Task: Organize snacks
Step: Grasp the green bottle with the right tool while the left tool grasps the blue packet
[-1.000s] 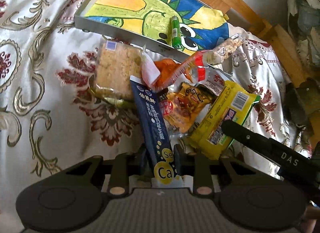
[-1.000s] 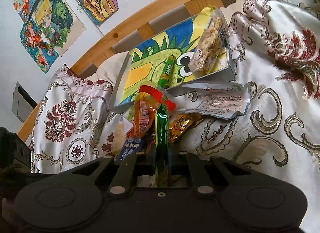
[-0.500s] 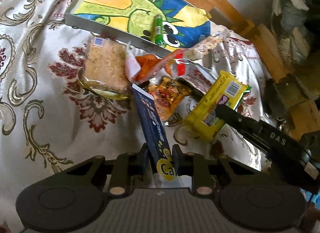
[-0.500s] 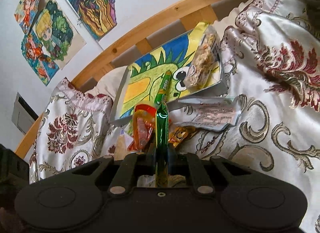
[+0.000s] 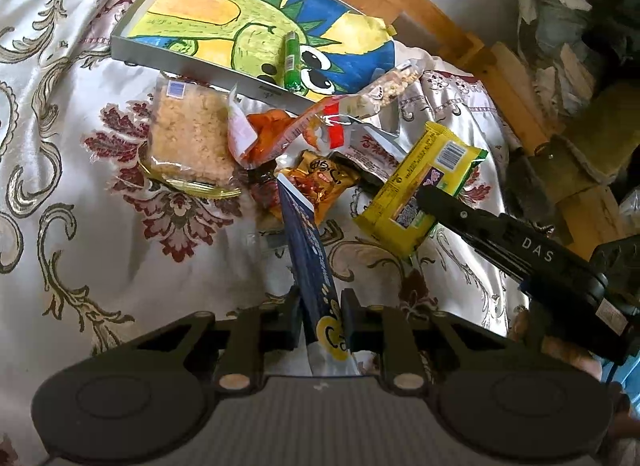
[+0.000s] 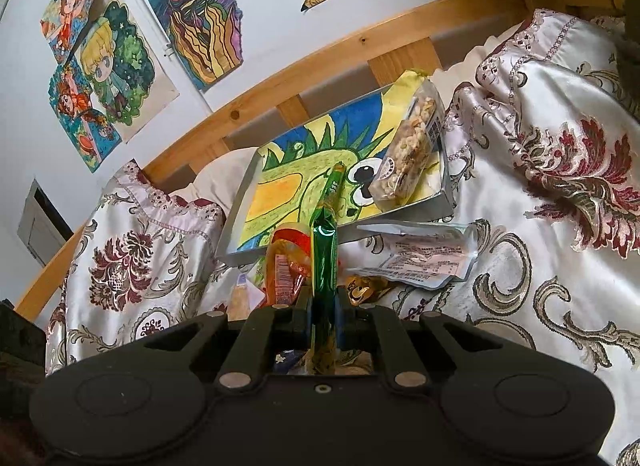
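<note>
snacks [image 5: 320, 169] heaped before dinosaur tray [image 5: 168, 53] — yellow packet [image 5: 420, 181] alongside

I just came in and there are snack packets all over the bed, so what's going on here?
A person is sorting snacks with a gripper in each hand. The left gripper is shut on a dark blue sachet, and the right gripper is shut on a green stick packet. The shallow tray with the dinosaur drawing already holds another green stick, and a bag of puffed grain leans on its rim. The other packets lie in a pile on the bedspread before it.
</note>
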